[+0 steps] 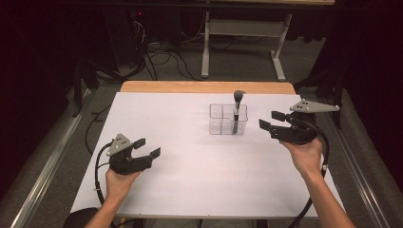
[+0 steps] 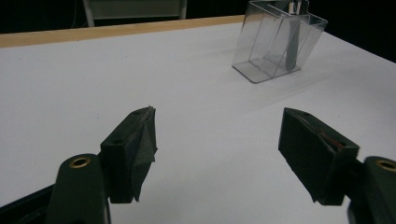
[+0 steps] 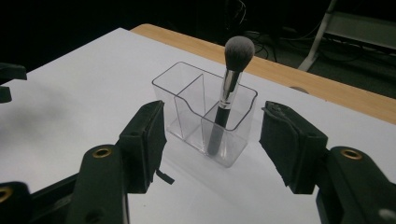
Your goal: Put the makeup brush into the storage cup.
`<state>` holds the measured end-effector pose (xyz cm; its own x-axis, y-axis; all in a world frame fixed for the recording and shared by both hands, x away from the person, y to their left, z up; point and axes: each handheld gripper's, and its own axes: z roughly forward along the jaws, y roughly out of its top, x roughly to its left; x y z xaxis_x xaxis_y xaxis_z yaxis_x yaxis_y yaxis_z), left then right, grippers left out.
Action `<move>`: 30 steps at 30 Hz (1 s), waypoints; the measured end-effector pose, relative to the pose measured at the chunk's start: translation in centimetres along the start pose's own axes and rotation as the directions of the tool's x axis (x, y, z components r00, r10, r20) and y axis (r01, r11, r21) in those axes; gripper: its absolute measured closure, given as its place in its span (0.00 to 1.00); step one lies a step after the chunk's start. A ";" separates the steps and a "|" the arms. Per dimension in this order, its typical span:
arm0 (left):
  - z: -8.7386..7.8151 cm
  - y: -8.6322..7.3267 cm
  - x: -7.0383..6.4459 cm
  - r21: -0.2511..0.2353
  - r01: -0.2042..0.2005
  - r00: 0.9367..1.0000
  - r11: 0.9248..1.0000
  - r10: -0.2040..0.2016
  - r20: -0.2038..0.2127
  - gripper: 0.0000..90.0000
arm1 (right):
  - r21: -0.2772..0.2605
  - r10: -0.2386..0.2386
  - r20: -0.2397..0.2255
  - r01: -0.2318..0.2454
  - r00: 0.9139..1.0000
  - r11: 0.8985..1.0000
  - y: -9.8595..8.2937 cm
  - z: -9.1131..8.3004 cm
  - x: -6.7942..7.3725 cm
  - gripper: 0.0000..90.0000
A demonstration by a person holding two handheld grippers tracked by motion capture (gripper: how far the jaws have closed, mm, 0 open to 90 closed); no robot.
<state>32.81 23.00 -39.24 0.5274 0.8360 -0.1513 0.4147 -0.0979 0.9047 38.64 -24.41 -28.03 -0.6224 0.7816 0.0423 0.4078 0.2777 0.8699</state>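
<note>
A makeup brush [image 3: 227, 95] stands in the clear organizer's [image 1: 228, 119] right compartment; left gripper [image 1: 147, 148] and right gripper [image 1: 272, 120] are both released (empty).

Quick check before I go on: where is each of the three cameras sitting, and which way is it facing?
High view: above the person's side, facing forward and down on the white table; both forearms, left claw and right claw show.
Left gripper view: rides the left claw, looking across the table toward the clear organizer; its open jaws show.
Right gripper view: rides the right claw, facing the organizer and makeup brush close up.
All three share the organizer.
</note>
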 end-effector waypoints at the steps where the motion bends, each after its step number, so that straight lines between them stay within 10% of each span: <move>1: 0.0 0.0 0.0 -0.002 0.003 1.000 1.000 -0.003 -0.001 0.31 | -0.003 -0.005 0.000 0.005 1.000 1.000 -0.1 -0.1 0.0 0.46; 30: 0.0 0.1 0.0 -0.002 0.004 1.000 1.000 -0.004 0.001 0.31 | -0.054 0.013 -0.038 -0.015 0.999 0.998 -3.4 -1.4 0.3 0.44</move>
<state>32.80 22.98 -39.14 0.5263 0.8360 -0.1554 0.4154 -0.0934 0.9048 36.14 -25.91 -30.28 -0.6423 0.7630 0.0724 0.3807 0.2356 0.8942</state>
